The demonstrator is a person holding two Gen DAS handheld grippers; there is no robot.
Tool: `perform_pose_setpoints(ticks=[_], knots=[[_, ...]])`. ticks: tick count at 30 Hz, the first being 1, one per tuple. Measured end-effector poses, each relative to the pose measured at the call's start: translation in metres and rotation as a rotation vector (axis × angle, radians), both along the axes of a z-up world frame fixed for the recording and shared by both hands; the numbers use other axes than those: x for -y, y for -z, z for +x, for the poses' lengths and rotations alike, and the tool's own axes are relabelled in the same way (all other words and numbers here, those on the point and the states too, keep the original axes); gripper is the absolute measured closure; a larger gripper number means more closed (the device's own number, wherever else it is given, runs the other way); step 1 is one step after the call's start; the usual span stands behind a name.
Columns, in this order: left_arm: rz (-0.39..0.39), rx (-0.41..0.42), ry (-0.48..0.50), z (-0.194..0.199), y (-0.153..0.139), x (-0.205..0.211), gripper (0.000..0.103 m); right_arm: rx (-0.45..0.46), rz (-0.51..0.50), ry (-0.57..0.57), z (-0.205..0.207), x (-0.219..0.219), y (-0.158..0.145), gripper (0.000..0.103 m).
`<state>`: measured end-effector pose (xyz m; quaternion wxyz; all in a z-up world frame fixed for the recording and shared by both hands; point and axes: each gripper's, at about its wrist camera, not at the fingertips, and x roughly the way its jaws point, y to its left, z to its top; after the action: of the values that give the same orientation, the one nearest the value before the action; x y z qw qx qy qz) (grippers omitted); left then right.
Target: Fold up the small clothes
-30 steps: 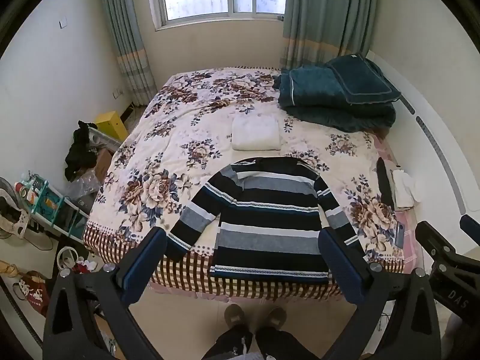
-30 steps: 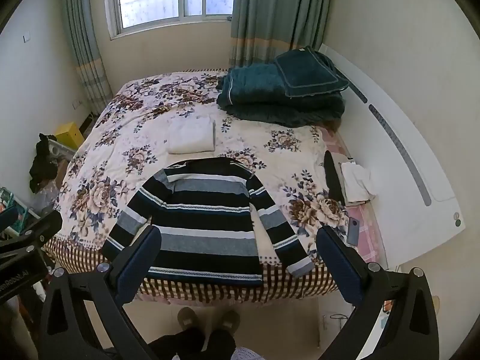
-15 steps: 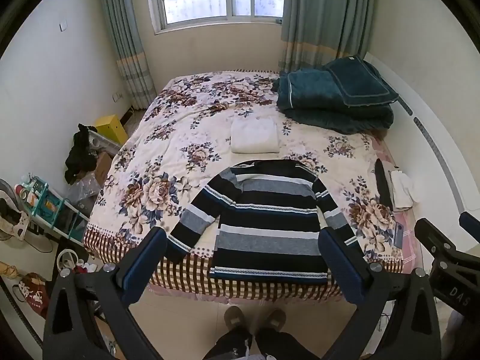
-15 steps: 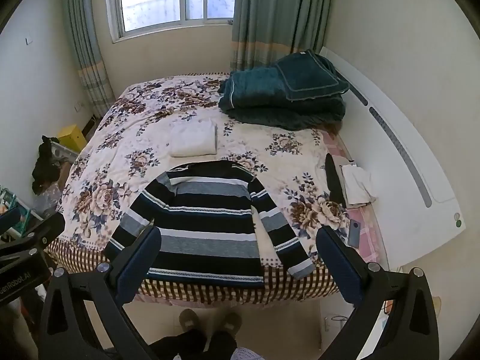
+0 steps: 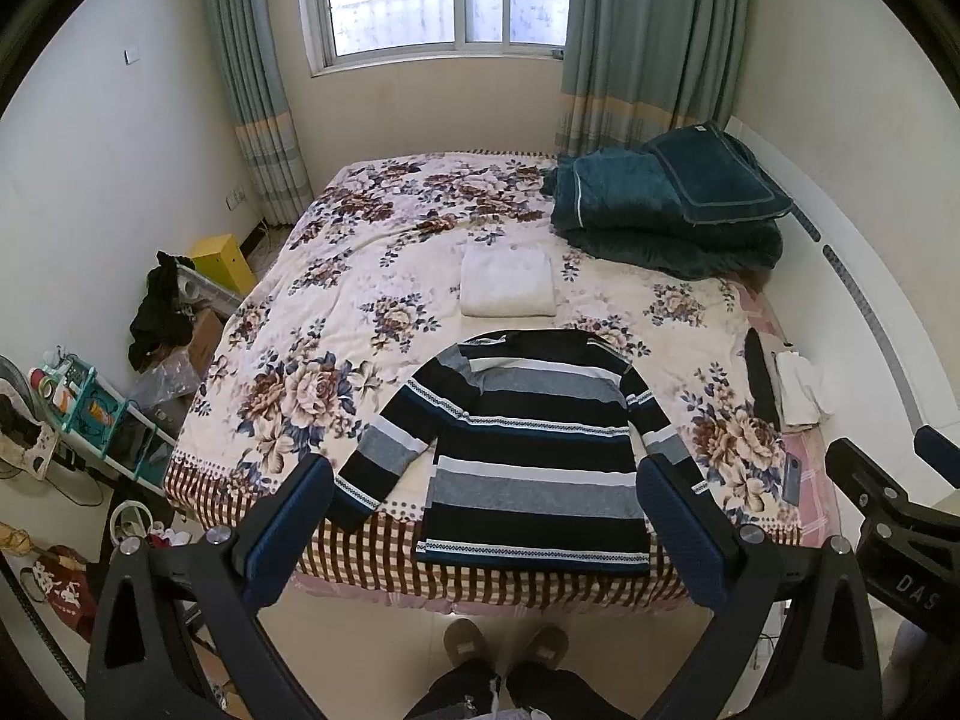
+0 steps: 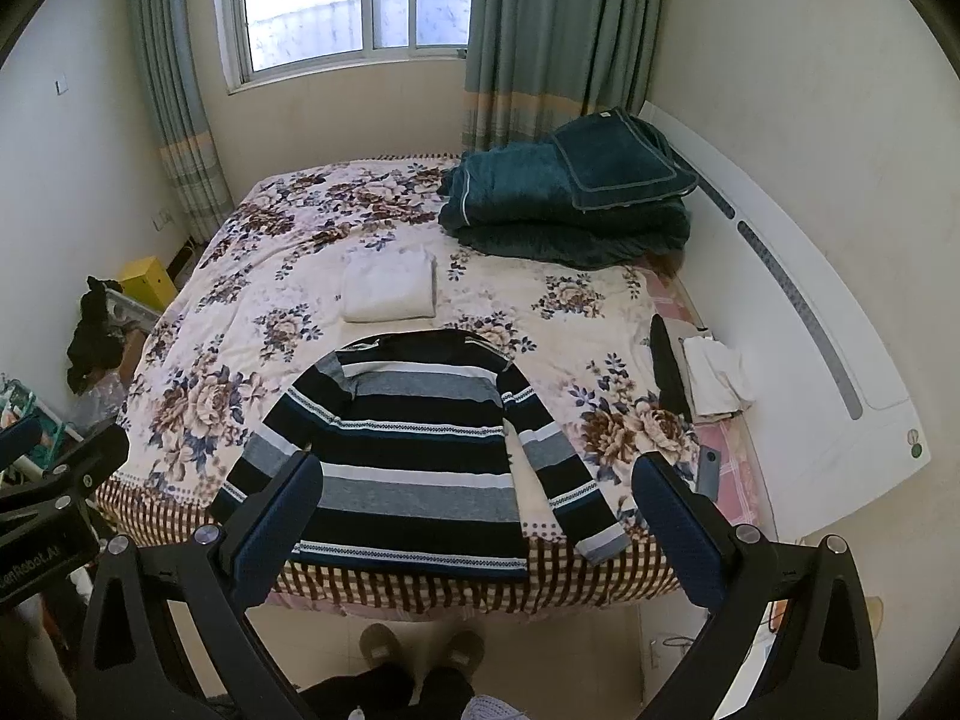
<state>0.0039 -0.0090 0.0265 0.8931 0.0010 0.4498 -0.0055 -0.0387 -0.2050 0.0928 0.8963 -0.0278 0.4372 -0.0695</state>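
Observation:
A striped sweater (image 5: 528, 450) in black, grey, white and blue lies flat at the near edge of the floral bed (image 5: 336, 312), both sleeves angled outward; in the right wrist view the sweater (image 6: 414, 450) sits just left of centre. Beyond its collar rests a folded white garment (image 5: 507, 282) (image 6: 390, 285). My left gripper (image 5: 489, 525) hangs open above the floor, short of the sweater's hem, holding nothing. My right gripper (image 6: 477, 525) is likewise open and empty, held back from the bed's edge. Each gripper's frame shows at the side of the other's view.
Folded teal quilts (image 5: 666, 204) are piled at the far right of the bed. Black and white items (image 5: 786, 384) and a phone (image 5: 792, 477) lie along the right edge. Cluttered shelves (image 5: 78, 402) and a yellow box (image 5: 222, 261) stand left. A person's slippered feet (image 5: 507, 648) stand on the floor.
Both grippers have risen and drawn back slightly from the bed, so the sweater sits lower and smaller in view. The sweater has not moved.

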Motion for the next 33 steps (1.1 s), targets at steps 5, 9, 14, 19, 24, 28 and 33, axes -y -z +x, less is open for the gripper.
perform_pose_setpoints(ticks=[5, 9, 14, 19, 24, 28, 33], knots=[[-0.002, 0.004, 0.002, -0.001, 0.001, 0.000, 0.000, 0.007, 0.001, -0.001, 0.001, 0.001, -0.005, 0.000], [-0.002, 0.006, 0.001, 0.001, -0.001, 0.002, 0.000, 0.009, -0.001, -0.001, 0.000, 0.001, -0.007, 0.000], [-0.005, 0.010, 0.002, 0.000, -0.004, 0.002, 0.000, 0.013, 0.004, -0.004, 0.001, 0.002, -0.013, 0.000], [-0.009, 0.011, 0.003, -0.003, -0.003, 0.001, 0.000, 0.016, 0.004, -0.003, -0.001, 0.001, -0.011, 0.000], [-0.008, 0.015, 0.005, -0.002, -0.004, 0.003, 0.000, 0.019, 0.003, -0.003, 0.005, 0.000, -0.022, 0.000], [-0.013, 0.012, 0.007, 0.000, -0.005, 0.005, 0.000, 0.020, 0.003, -0.005, 0.005, -0.001, -0.022, 0.000], [-0.013, 0.014, 0.008, 0.000, -0.005, 0.006, 0.000, 0.023, 0.003, -0.004, 0.003, -0.002, -0.020, 0.000]])
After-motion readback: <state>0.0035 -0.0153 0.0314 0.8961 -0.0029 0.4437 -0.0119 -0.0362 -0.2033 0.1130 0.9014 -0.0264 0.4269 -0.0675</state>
